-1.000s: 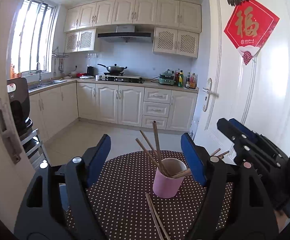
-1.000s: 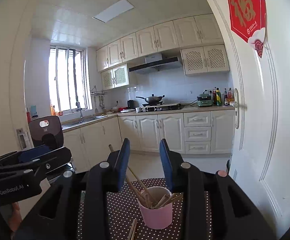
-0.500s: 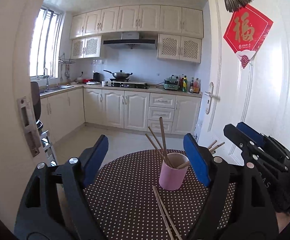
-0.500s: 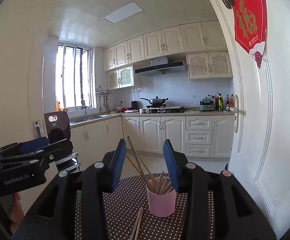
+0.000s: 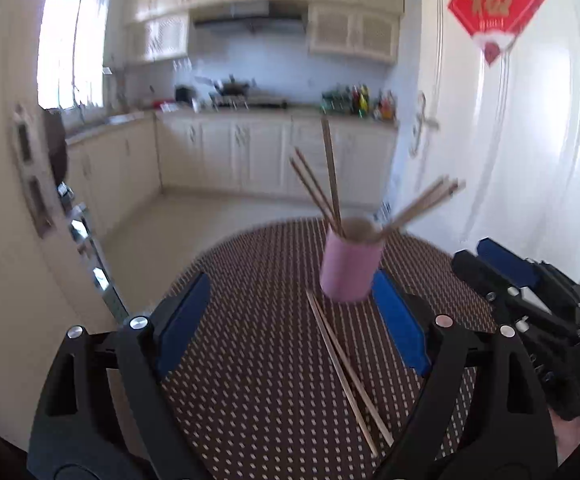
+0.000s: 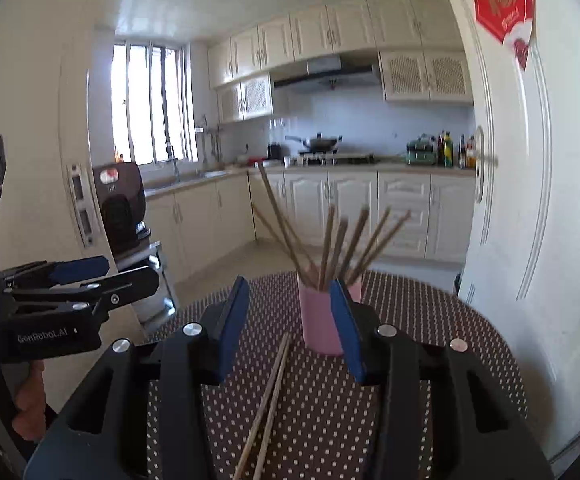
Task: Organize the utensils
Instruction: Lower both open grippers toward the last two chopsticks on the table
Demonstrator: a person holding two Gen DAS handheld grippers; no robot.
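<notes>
Pink and upright, the chopstick cup (image 5: pixel 350 269) is standing on the polka-dot bench (image 5: pixel 249 380), holding a fan of wooden chopsticks (image 6: pixel 342 240). Two loose chopsticks (image 5: pixel 346 372) are lying on the cloth just in front of it. The left gripper (image 5: pixel 290 320) is hovering with fingers spread wide and empty; the right gripper (image 6: pixel 290 324) is hovering with fingers parted and empty, one pad overlapping the cup.

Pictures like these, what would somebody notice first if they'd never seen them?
Probably the pink cup full of chopsticks fanning out, standing on the round polka-dot table. Next, two loose chopsticks lying on the table just in front of the cup. A bright red paper decoration hangs high on the white door at the right.
</notes>
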